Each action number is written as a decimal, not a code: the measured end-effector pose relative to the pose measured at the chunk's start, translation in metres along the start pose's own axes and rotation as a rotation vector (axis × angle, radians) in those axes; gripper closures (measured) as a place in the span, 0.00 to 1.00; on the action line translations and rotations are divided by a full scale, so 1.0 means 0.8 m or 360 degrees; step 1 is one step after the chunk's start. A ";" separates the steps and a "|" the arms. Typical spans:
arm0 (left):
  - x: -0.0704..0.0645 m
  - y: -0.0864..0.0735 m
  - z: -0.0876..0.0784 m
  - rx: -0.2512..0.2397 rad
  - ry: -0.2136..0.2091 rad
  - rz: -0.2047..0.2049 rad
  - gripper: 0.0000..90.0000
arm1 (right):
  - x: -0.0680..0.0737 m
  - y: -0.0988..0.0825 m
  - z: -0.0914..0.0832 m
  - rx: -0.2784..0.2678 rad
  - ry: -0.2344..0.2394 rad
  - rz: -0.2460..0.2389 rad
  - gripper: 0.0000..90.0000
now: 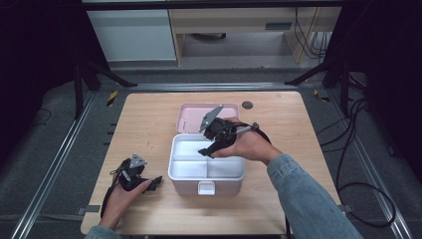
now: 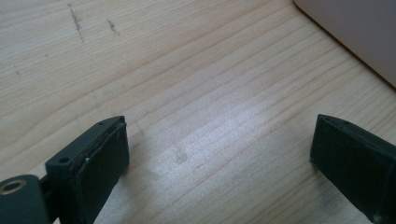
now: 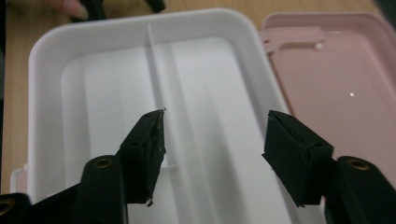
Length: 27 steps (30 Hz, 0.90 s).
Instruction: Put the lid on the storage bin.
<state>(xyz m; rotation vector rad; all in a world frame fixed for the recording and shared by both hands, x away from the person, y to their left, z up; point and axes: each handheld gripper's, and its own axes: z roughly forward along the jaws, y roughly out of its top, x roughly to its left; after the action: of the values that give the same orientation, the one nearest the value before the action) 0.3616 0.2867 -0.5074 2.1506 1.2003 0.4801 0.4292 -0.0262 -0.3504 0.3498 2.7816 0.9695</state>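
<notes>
The right gripper (image 3: pixel 212 154) hangs with its fingers (image 3: pixel 145 149) spread and empty over the white tray (image 1: pixel 188 169) seated in the open box (image 1: pixel 206 186) at the middle of the bench (image 1: pixel 144 119). The step looks like lifting that tray: straddle the thin divider (image 3: pixel 156 79) squarely, then pinch it, since smooth glossy plastic may slip. The pink lid (image 1: pixel 191 117) lies flat toward the far edge. The left gripper (image 1: pixel 142 181) rests near the front left corner, fingers (image 2: pixel 100 158) apart over bare pale woodgrain.

Overhead cam; gripper cams close.
</notes>
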 end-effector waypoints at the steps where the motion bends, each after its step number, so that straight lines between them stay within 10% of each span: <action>1: 0.001 0.002 -0.001 -0.0005 -0.0009 -0.0010 0.04 | -0.003 -0.001 -0.004 -0.0019 -0.0027 0.0027 0.37; 12: 0.025 0.042 -0.002 -0.0032 -0.0016 -0.0066 0.06 | -0.045 -0.026 -0.032 -0.0119 -0.0293 0.0387 0.18; 27: 0.027 0.144 -0.015 -0.0060 0.0026 0.0049 0.09 | -0.100 -0.049 -0.048 -0.0118 -0.0595 0.0724 0.59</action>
<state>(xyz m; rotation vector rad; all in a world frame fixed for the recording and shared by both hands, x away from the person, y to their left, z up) 0.4380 0.2636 -0.4207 2.1396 1.1591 0.5305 0.4904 -0.1004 -0.3383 1.0652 2.3619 0.9669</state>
